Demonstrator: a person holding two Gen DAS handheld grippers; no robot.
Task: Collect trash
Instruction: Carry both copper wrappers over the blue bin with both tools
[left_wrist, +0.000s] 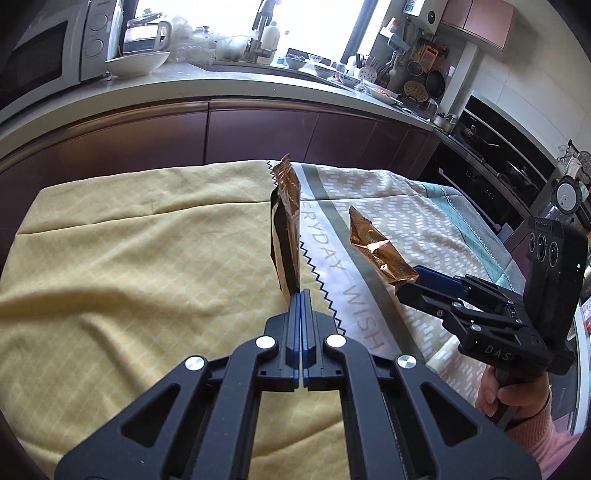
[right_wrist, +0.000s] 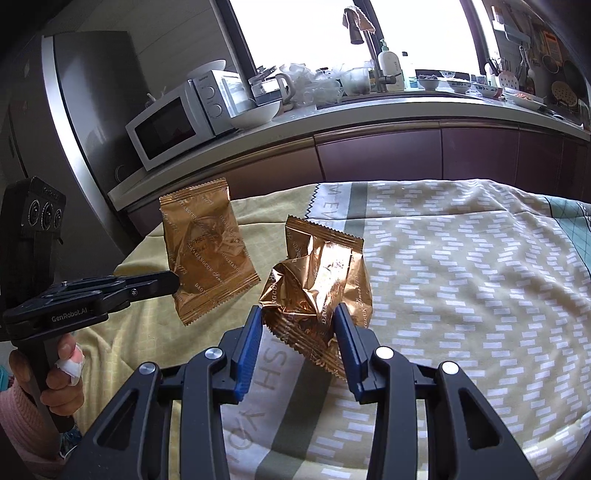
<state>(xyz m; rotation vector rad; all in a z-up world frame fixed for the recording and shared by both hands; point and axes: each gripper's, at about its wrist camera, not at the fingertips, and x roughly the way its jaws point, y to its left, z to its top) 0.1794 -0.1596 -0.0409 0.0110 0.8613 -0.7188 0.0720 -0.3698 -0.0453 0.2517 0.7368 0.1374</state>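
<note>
Left wrist view: the left gripper (left_wrist: 300, 293) is seen pinched tight on the bottom edge of a flat copper wrapper (left_wrist: 286, 221), which is held upright and edge-on, clear of the cloth-covered table (left_wrist: 129, 258). Right wrist view: a second, crumpled copper wrapper (right_wrist: 317, 284) is clamped between the blue pads (right_wrist: 248, 343) of the right gripper (right_wrist: 299, 328), jaws part-way apart around it, also lifted off the cloth. Two wrappers are counted, one per gripper; both are held near each other without touching. Two hands (right_wrist: 55, 373) in pink sleeves are noted on the handles. Farther back, a white bowl (right_wrist: 255, 110) is seen on the counter (right_wrist: 369, 107); its contents cannot be told. A microwave (right_wrist: 170, 129) is set beside it.
</note>
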